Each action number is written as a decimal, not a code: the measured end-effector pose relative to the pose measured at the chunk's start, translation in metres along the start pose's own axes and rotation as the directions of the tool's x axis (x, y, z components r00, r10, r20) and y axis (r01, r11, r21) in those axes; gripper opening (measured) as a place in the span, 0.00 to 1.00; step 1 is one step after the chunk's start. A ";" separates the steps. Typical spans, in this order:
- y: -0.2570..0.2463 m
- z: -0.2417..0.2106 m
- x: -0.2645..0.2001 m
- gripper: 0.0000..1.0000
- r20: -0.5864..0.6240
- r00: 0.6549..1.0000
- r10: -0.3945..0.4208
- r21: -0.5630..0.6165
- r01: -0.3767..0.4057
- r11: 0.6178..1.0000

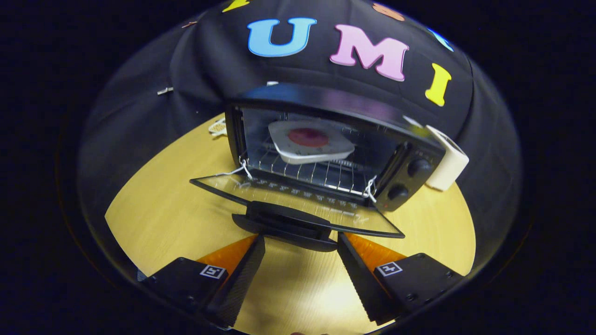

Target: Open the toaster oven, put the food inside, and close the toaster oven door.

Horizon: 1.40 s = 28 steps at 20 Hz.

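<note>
A toaster oven (326, 144) stands on a round wooden table (158, 218) with its glass door (288, 200) dropped fully open and lying flat toward the camera, while a white plate (311, 145) carrying a round reddish piece of food (308, 137) rests on the wire rack (307, 173) inside. The hand-held gripper (301, 242) sits low at the door's free edge, its fingers spread wide and holding nothing, their tips at either side of the door handle (286, 223) and seemingly just under it. With the food already in the chamber, closing the door looks to be the step that remains. The risk lies in the lift: the spread fingers could slip off the smooth handle and let the door fall back, or a hard shove could slide the light oven across the table toward the white box (447, 165) at its right side. White cords (242, 168) tied at both door hinges might also snag. Whether the fingertips actually touch the handle cannot be told, the kind of food is unclear, and the rear of the oven is hidden against the booth's black cloth.
</note>
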<state>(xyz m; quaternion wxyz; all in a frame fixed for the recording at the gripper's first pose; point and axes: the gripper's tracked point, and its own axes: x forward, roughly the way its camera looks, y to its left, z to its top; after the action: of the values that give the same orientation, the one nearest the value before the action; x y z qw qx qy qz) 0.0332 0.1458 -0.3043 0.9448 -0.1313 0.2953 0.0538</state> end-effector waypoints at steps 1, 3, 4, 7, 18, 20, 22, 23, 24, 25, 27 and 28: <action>-0.004 0.015 -0.002 1.00 0.030 1.000 -0.004 0.007 0.004 1.000; -0.009 0.039 -0.004 1.00 0.091 0.996 -0.016 0.016 0.015 1.000; -0.015 0.051 -0.003 1.00 0.118 0.992 -0.031 0.017 0.029 0.999; -0.025 0.096 -0.013 0.99 0.203 0.978 -0.054 0.078 0.038 0.996; -0.096 0.170 -0.129 0.98 0.482 0.867 -0.129 0.162 0.056 0.985; -0.114 0.167 -0.149 0.98 0.501 0.850 -0.161 0.179 0.081 0.981; -0.121 0.160 -0.163 0.98 0.504 0.846 -0.174 0.218 0.070 0.973; -0.125 0.158 -0.169 0.98 0.504 0.844 -0.183 0.235 0.070 0.970; -0.128 0.157 -0.175 0.98 0.507 0.841 -0.191 0.243 0.073 0.967; -0.130 0.159 -0.178 0.98 0.509 0.838 -0.195 0.246 0.076 0.966; -0.129 0.160 -0.181 0.98 0.518 0.834 -0.189 0.239 0.070 0.968; -0.131 0.164 -0.185 0.98 0.527 0.829 -0.190 0.233 0.074 0.970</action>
<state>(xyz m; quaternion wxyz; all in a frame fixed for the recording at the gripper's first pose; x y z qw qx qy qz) -0.0056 0.0620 -0.0410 0.9994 -0.0338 0.0084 -0.0074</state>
